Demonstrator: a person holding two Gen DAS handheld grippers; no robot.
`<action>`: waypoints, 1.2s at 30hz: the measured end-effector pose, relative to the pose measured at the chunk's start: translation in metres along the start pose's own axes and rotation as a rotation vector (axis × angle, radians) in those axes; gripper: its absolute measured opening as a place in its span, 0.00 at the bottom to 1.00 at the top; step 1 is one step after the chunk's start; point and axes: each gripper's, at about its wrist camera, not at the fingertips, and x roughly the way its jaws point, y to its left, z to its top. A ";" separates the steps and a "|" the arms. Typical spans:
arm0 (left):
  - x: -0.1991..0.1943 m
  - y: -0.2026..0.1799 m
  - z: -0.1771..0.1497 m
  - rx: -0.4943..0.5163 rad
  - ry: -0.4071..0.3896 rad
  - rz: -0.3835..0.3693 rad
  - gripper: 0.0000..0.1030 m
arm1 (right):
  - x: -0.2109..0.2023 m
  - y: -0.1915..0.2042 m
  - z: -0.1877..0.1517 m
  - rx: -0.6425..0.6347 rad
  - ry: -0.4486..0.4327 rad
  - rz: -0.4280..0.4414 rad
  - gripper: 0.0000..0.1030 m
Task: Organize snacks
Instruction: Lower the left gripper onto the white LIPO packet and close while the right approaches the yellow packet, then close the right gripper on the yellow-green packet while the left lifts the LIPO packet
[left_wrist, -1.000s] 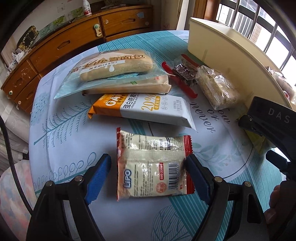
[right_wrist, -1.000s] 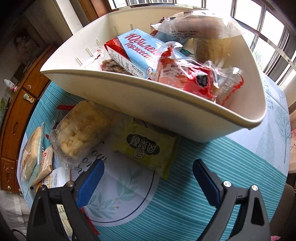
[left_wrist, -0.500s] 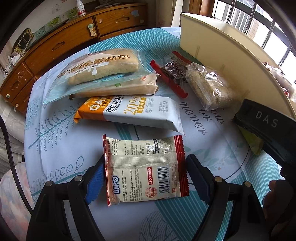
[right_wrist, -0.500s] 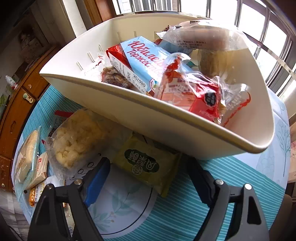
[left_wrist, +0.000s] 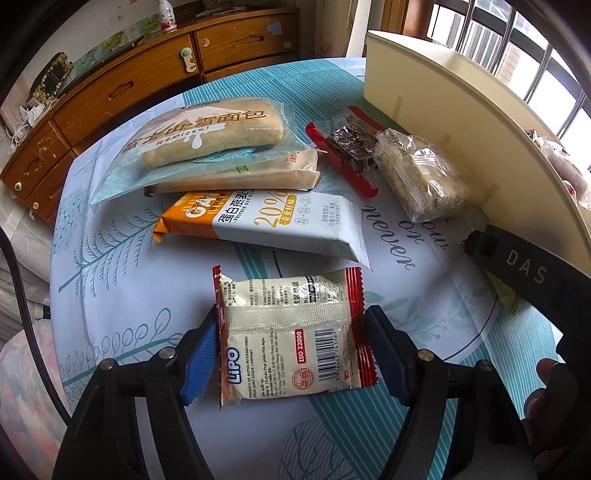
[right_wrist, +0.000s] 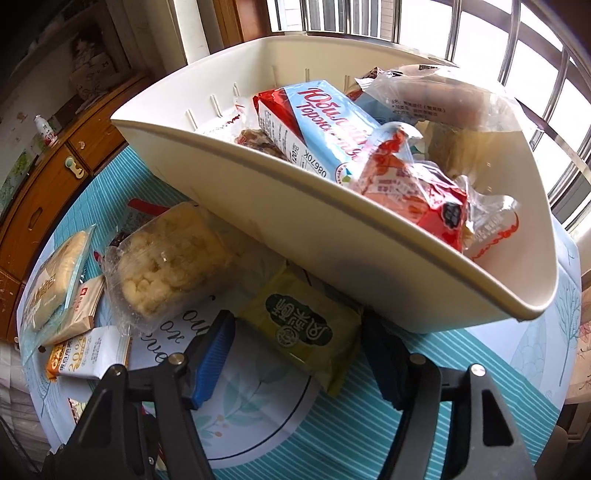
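My left gripper (left_wrist: 291, 354) is open around a cream and red LiPO snack pack (left_wrist: 291, 336) lying on the table; its blue pads touch or nearly touch the pack's two sides. My right gripper (right_wrist: 299, 354) is open around a green snack packet (right_wrist: 303, 328) that lies by the foot of the cream bin (right_wrist: 295, 206). The bin holds several snacks, among them a blue biscuit pack (right_wrist: 325, 125) and a red bag (right_wrist: 413, 192).
On the table lie a bread bag (left_wrist: 207, 133), a tan pack (left_wrist: 236, 177), an orange and white oat bar pack (left_wrist: 266, 221), a red-edged chocolate pack (left_wrist: 347, 147) and a clear rice-cake bag (left_wrist: 417, 173). A wooden dresser (left_wrist: 129, 77) stands behind. The right gripper's body (left_wrist: 532, 273) shows at right.
Both grippers have moved forward and narrowed. The left one's pads now flank the LiPO pack. The right one's pads now flank the green packet under the bin's edge.
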 end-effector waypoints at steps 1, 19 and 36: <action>0.000 0.001 0.000 -0.004 -0.001 -0.002 0.69 | 0.000 0.000 0.000 -0.001 0.002 0.003 0.66; -0.025 0.024 -0.020 -0.077 -0.031 -0.069 0.52 | -0.020 -0.009 -0.026 -0.058 0.046 0.096 0.49; -0.079 0.037 -0.023 -0.214 -0.134 -0.173 0.52 | -0.062 -0.010 -0.035 -0.204 -0.049 0.253 0.49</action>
